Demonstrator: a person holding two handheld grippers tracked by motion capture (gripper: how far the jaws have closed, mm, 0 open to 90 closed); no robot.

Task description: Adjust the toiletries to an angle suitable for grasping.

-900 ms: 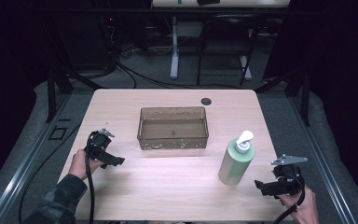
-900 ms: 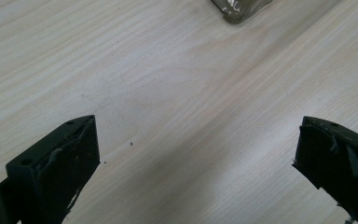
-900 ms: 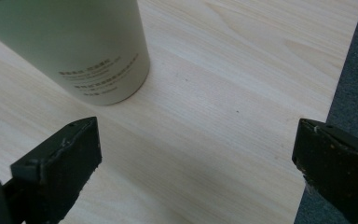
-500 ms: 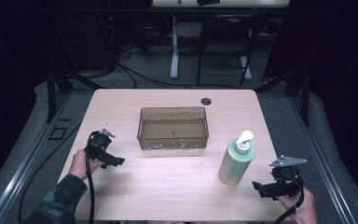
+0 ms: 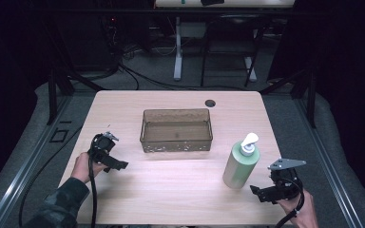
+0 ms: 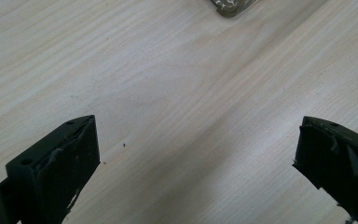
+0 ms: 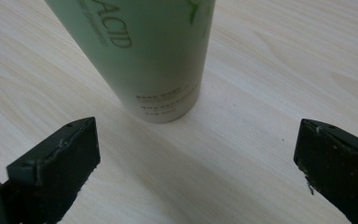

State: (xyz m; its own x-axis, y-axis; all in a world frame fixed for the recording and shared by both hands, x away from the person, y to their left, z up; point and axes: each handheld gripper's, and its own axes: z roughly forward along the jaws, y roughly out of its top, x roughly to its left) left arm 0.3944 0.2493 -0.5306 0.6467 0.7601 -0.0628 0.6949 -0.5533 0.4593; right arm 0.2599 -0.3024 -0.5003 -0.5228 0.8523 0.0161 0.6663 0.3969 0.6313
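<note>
A pale green pump bottle (image 5: 240,164) with a white pump head stands upright on the right part of the wooden table (image 5: 180,190). A clear brownish plastic bin (image 5: 176,129) sits at the table's middle. My right gripper (image 5: 261,192) is open just to the right of the bottle and a little nearer than it; in the right gripper view the bottle (image 7: 144,51) stands ahead of the wide-apart jaws (image 7: 198,158), not between them. My left gripper (image 5: 119,165) is open at the table's left, over bare wood (image 6: 182,93), with a corner of the bin (image 6: 230,7) at the top.
A round cable hole (image 5: 210,102) lies near the table's far edge. Cables trail from both grippers off the near side. Table legs and floor cables lie beyond the far edge.
My right gripper has shifted slightly toward the bottle. The left gripper has stayed where it was.
</note>
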